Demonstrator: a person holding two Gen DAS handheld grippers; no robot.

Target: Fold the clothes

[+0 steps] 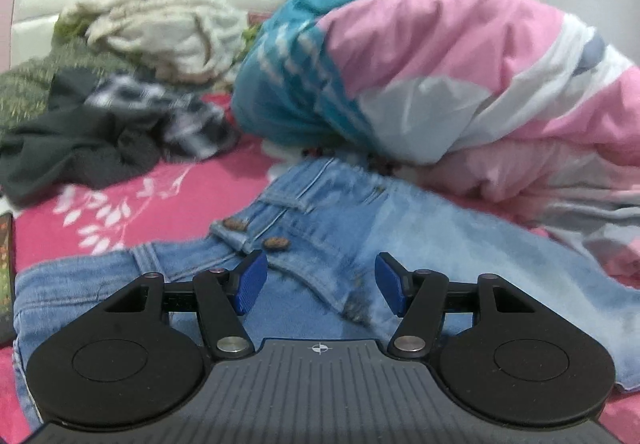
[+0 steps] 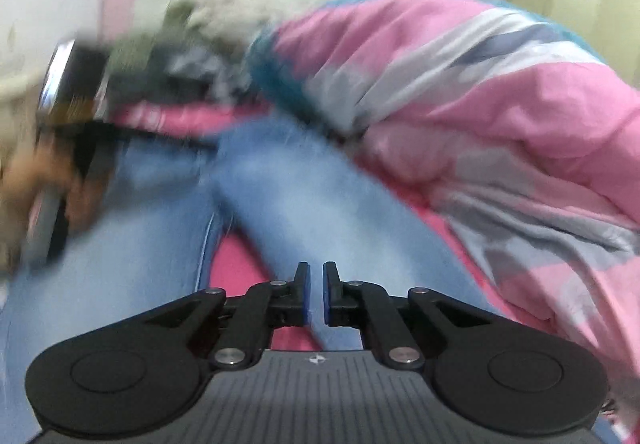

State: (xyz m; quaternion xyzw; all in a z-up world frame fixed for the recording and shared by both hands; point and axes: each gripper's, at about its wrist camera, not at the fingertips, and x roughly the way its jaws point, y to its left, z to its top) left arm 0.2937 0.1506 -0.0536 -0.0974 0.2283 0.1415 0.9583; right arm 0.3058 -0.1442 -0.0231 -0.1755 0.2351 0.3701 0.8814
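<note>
Beside the jeans (image 1: pixel 328 228), bulky duvet (image 1: pixel 460 84) (clothes heap (image 1: pixel 120 96) behind)

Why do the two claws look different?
The left claw is open wide, its blue pads far apart over the jeans' waistband. The right claw is nearly closed, with only a thin gap and nothing visible between its pads, over a jeans leg. Both are black with blue pads, and neither holds anything.

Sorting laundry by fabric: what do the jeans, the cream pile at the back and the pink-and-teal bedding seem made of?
Jeans: light-wash denim, matte, with stitched seams and dark metal-looking buttons.
Cream pile: looks like chunky knit, likely wool or acrylic, from its ropey, fuzzy strands.
Bedding: smooth, puffy woven cloth, probably cotton or polyester; blur leaves it open.
</note>
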